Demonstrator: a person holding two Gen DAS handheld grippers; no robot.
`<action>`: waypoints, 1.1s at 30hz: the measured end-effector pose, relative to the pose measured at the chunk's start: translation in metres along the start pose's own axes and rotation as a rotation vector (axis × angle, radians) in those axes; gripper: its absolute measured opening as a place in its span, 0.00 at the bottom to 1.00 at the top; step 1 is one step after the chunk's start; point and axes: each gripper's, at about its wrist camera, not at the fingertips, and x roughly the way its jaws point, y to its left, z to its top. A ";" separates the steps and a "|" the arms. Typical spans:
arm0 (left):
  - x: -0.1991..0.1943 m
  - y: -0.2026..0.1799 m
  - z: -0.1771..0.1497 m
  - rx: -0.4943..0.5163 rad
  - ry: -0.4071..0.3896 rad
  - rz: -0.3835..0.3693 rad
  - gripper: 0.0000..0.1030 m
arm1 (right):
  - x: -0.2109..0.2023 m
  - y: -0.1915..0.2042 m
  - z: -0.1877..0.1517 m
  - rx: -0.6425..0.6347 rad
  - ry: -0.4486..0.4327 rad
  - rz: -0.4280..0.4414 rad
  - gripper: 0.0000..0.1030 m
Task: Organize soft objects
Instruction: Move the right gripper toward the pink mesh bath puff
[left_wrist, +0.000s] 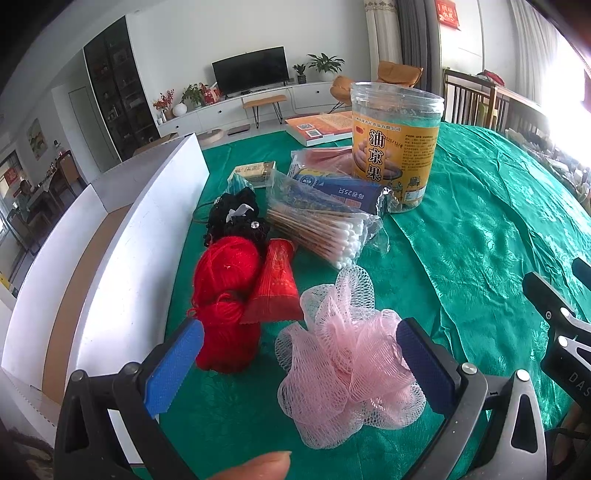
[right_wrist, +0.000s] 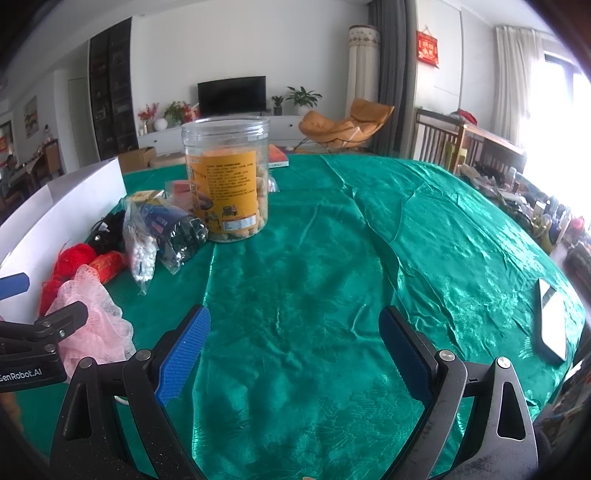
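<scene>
The left gripper (left_wrist: 295, 354) is spread wide around a pink mesh sponge (left_wrist: 347, 373), red yarn (left_wrist: 225, 295) just ahead-left, while the right gripper (right_wrist: 295, 354) gapes over bare green cloth (right_wrist: 369, 240).

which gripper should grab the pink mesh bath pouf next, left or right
Left. The left gripper is open with the pink mesh pouf already lying between its fingers. The right gripper is open over bare green tablecloth, off to the side.

Black-framed left claw (left_wrist: 299, 354) and right claw (right_wrist: 295, 350), ribbed blue pads, silver screws.
</scene>
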 end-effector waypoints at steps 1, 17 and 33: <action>0.000 0.001 0.000 -0.003 0.000 -0.003 1.00 | 0.000 0.000 0.000 -0.001 0.000 0.001 0.91; -0.005 0.012 -0.007 -0.010 0.000 -0.005 1.00 | 0.001 0.001 0.000 -0.003 0.007 0.026 0.91; -0.012 0.025 -0.002 -0.034 -0.018 -0.008 1.00 | 0.003 0.002 -0.001 -0.006 0.018 0.036 0.91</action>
